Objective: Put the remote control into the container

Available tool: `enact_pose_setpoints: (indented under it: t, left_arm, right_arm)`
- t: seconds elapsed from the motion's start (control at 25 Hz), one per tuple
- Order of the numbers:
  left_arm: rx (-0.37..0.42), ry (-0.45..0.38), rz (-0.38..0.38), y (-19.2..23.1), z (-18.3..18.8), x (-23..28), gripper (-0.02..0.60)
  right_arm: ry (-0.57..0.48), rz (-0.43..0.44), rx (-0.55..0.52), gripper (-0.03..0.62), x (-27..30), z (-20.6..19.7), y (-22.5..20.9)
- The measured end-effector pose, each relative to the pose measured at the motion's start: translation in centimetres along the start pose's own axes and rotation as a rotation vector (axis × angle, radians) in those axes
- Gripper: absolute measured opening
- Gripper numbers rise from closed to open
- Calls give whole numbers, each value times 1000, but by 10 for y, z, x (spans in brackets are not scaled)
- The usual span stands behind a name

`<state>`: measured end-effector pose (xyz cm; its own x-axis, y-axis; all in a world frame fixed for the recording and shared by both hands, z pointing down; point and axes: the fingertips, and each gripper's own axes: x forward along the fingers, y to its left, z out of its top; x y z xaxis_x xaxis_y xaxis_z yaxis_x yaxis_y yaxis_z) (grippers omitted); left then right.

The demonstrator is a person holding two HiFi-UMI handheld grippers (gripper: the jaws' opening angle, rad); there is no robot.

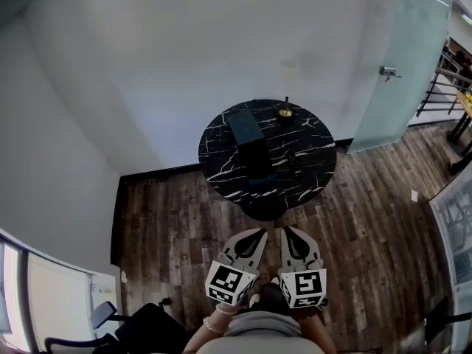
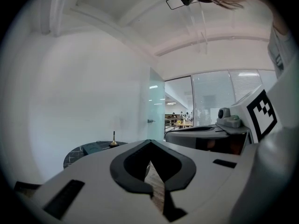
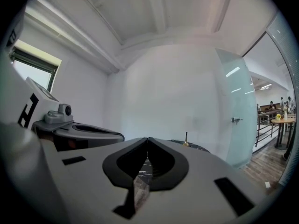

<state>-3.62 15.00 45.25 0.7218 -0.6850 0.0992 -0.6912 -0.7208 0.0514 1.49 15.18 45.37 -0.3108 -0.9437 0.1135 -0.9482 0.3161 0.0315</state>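
Black marble table (image 1: 221, 161) bears the remote control (image 1: 294, 161), lying just right of the dark container (image 1: 245, 137). Well short of it, left gripper (image 1: 259, 234) and right gripper (image 1: 286, 231) have jaws pressed together, empty.

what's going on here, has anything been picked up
Nothing is held. A person stands on the wooden floor, short of the round black marble table, with the left tool and right tool side by side in front of them, both shut and empty. On the table sit a dark container, a small dark thing that may be the remote control, and a brass piece at the far edge.
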Motion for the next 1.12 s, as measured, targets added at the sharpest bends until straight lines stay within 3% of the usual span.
enact_pose_setpoints:
  t: [0.56, 1.12]
  left_arm:
    - [8, 10, 74, 15, 21, 63, 6]
    - [-10, 34, 149, 16, 11, 91, 6]
  right_arm:
    - [-18, 93, 6, 12, 45, 20, -48]
    - [-17, 154, 4, 12, 57, 11, -76]
